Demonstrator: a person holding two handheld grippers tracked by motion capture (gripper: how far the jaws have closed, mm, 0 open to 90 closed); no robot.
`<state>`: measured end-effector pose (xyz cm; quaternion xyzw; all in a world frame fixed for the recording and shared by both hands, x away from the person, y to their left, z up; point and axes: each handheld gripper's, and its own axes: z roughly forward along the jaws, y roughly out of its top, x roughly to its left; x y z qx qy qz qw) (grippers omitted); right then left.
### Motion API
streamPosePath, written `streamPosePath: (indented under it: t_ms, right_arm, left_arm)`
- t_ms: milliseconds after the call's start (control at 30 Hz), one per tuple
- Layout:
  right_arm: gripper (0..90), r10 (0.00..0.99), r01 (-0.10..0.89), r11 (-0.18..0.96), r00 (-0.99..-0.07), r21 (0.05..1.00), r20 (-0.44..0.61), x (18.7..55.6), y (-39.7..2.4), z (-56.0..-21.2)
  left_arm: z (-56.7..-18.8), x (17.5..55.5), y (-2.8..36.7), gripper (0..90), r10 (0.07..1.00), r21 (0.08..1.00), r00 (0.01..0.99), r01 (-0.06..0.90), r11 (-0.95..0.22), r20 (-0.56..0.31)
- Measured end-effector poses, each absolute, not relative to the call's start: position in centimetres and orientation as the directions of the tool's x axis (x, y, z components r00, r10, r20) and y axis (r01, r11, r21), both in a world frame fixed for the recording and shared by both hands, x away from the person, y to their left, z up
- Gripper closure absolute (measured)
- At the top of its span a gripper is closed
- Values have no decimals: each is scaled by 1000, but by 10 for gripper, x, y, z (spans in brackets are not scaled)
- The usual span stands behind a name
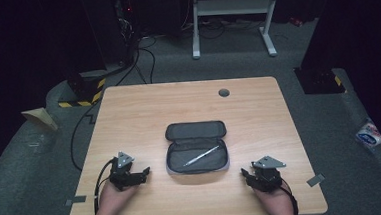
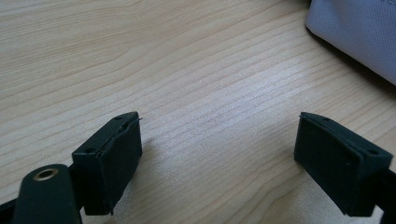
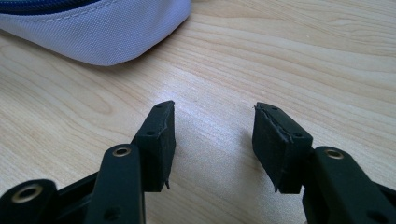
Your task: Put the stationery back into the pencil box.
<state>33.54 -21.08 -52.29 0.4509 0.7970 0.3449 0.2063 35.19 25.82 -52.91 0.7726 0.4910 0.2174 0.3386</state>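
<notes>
Grey open pouch (image 1: 196, 147) holds a pen (image 1: 201, 156).

Open pencil case (image 1: 196, 147) holds 1 pen (image 1: 200, 156) — mid-table (image 1: 143, 110).

Open pencil case (image 1: 196, 147), pen (image 1: 201, 156) inside

Light falls from above onto the pale wooden table (image 1: 188, 107), bright against a dim grey floor and a nearly black far room. The high view is soft and low in detail. In both gripper views the wood grain is sharp, with soft glare between the jaws and short shadows under the 2 pairs of black jaws.
</notes>
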Motion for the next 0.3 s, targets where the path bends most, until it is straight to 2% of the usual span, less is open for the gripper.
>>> streamPosePath:
  t_ms: [300]
  right_arm:
    - [485, 862, 577, 354, -506, 736, -18, 336, -210, -523]
  left_arm:
    - [-529, 352, 259, 159, 907, 736, 422, 612, -290, 7]
